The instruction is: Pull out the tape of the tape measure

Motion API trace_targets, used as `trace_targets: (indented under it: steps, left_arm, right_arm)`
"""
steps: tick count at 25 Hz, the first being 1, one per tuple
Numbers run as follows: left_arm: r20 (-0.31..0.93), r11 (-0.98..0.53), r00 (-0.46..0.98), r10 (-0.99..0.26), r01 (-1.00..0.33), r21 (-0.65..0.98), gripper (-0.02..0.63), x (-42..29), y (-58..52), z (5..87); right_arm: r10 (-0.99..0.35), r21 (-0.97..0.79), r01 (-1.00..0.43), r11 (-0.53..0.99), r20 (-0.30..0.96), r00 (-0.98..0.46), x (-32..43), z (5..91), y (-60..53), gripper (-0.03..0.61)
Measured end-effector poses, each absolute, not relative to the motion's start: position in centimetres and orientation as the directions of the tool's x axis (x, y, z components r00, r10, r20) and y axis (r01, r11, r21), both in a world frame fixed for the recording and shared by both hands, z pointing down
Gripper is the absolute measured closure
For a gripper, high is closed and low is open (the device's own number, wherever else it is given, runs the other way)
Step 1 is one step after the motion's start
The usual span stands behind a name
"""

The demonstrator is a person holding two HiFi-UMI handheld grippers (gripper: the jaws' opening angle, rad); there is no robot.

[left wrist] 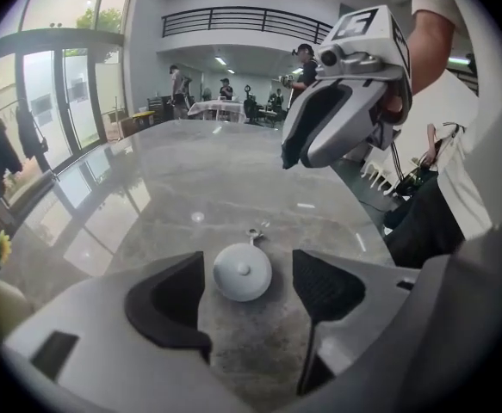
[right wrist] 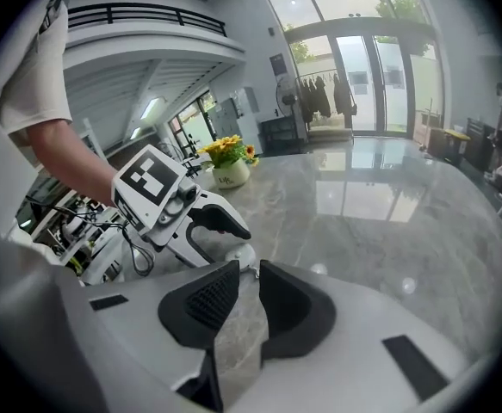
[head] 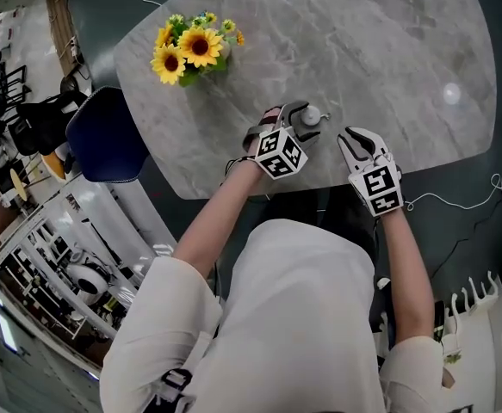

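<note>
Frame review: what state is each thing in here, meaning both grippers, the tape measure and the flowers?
tape measure: lying flat on the table, tape not pulled out, untouched.
left gripper: jaws open, the tape measure showing between them, pads clear of it.
right gripper: jaws narrowly apart, nothing between them.
sunflowers: standing upright.

Grey marble table (head: pixel 388 67) bears sunflowers (head: pixel 190 48) (by one corner) and a round tape measure (left wrist: pixel 242 271).
</note>
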State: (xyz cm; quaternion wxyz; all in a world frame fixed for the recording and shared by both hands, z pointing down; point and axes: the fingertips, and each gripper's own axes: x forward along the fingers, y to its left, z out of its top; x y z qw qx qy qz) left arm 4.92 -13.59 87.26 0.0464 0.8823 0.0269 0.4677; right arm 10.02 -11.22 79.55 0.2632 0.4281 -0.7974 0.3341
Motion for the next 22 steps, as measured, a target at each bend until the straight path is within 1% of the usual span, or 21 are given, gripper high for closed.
trace_targets:
  steps: [4,5,8,9,15,22]
  left_arm:
    - [0.830,-0.997,0.553,0.069,0.009,0.077,0.298,4.9,-13.7,88.5]
    - [0.828,-0.998,0.558,0.057,0.002,0.068,0.324,4.9,-13.9,88.6]
    - [0.822,-0.998,0.567,0.045,-0.005,0.058,0.352,4.9,-14.0,88.5]
    - [0.824,-0.998,0.565,0.046,-0.001,0.056,0.397,4.9,-13.8,88.5]
    - [0.825,-0.998,0.563,0.049,-0.013,0.068,0.397,4.8,-13.4,87.1]
    - [0.812,-0.995,0.581,0.053,-0.034,0.090,0.397,4.9,-13.5,82.1]
  right_arm:
    - [-0.497,-0.318,-0.854,0.411,0.707,-0.503,9.5,80.1,-10.7,0.485]
    - [-0.495,-0.319,-0.854,0.411,0.708,-0.503,9.4,80.2,-10.6,0.485]
    - [-0.486,-0.321,-0.851,0.415,0.713,-0.506,9.3,80.5,-10.3,0.485]
    - [-0.482,-0.319,-0.850,0.419,0.715,-0.507,9.2,80.5,-10.2,0.485]
    - [-0.478,-0.274,-0.832,0.482,0.714,-0.512,8.8,79.2,-10.3,0.485]
    - [-0.483,-0.178,-0.804,0.567,0.719,-0.500,9.2,76.3,-11.2,0.485]
